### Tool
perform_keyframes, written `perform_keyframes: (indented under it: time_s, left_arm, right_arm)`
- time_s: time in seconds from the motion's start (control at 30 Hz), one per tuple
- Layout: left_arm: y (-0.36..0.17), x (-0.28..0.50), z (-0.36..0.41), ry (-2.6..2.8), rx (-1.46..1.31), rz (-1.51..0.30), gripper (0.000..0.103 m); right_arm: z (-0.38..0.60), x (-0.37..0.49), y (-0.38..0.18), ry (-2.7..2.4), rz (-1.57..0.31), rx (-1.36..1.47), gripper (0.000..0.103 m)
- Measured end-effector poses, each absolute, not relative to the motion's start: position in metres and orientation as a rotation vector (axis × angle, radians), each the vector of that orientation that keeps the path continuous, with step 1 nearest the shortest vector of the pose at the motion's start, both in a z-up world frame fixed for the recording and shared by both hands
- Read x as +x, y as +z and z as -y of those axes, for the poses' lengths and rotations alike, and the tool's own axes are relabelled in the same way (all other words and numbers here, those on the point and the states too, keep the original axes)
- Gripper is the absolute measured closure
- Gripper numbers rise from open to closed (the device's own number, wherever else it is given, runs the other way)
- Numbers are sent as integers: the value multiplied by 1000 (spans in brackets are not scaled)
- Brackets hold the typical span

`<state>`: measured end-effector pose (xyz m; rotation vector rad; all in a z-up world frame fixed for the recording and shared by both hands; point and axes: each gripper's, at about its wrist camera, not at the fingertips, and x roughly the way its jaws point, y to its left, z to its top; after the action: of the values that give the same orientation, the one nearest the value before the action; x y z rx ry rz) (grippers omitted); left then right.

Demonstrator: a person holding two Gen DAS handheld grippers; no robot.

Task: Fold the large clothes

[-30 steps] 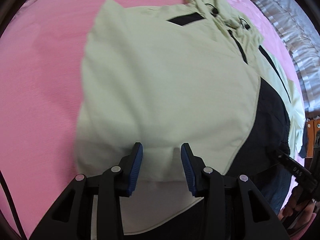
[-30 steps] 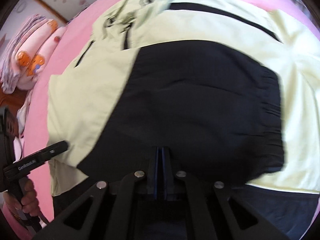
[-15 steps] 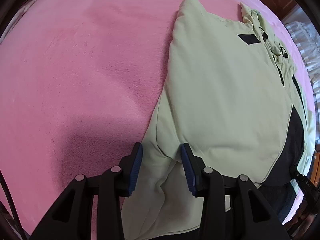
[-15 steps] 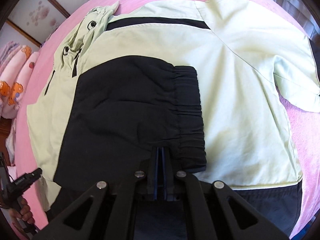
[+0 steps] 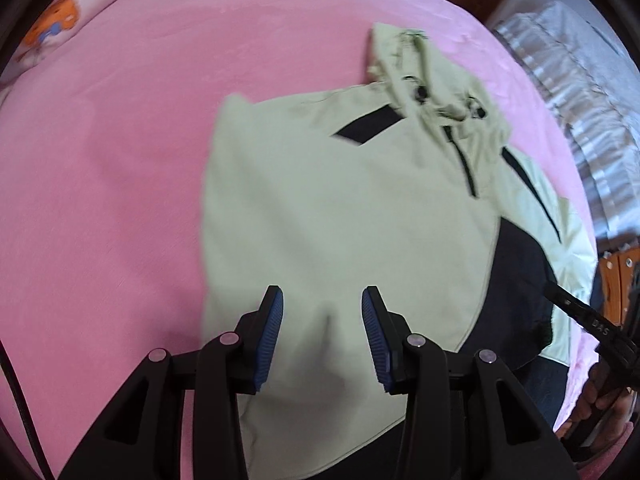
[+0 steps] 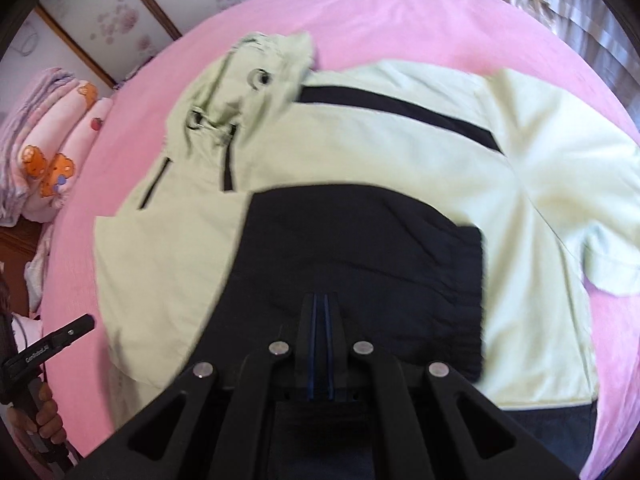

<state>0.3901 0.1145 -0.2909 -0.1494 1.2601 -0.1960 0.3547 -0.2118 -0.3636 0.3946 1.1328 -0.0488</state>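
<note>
Swung back across the pink bed (image 5: 120, 184) since half a second earlier, with far more jacket in the left view again. Lay spread on that bed: pale green and black jacket (image 5: 340, 208), hood (image 6: 256, 76) at the far end, a dark sleeve (image 6: 360, 264) folded over the chest. Left gripper (image 5: 322, 336) stood part open, nothing pinched, over pale cloth. Right gripper (image 6: 321, 344) was closed; cloth between its jaws not discernible. Best done by gripping seam edges, lifting evenly, laying flat.
</note>
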Motion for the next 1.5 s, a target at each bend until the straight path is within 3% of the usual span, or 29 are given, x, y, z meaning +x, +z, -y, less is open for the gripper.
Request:
perform_keyframes:
  time_s: [0.33, 0.7, 1.5]
  left_arm:
    - [-314, 465, -44, -370, -156, -1300, 63]
    - [-350, 480, -5, -416, -132, -1323, 63]
    - [-352, 517, -157, -178, -206, -1259, 63]
  right_arm:
    - [165, 428, -374, 91, -1047, 416, 101]
    - [149, 452, -412, 150, -1104, 455, 101]
    - [236, 424, -413, -21, -1151, 429, 103]
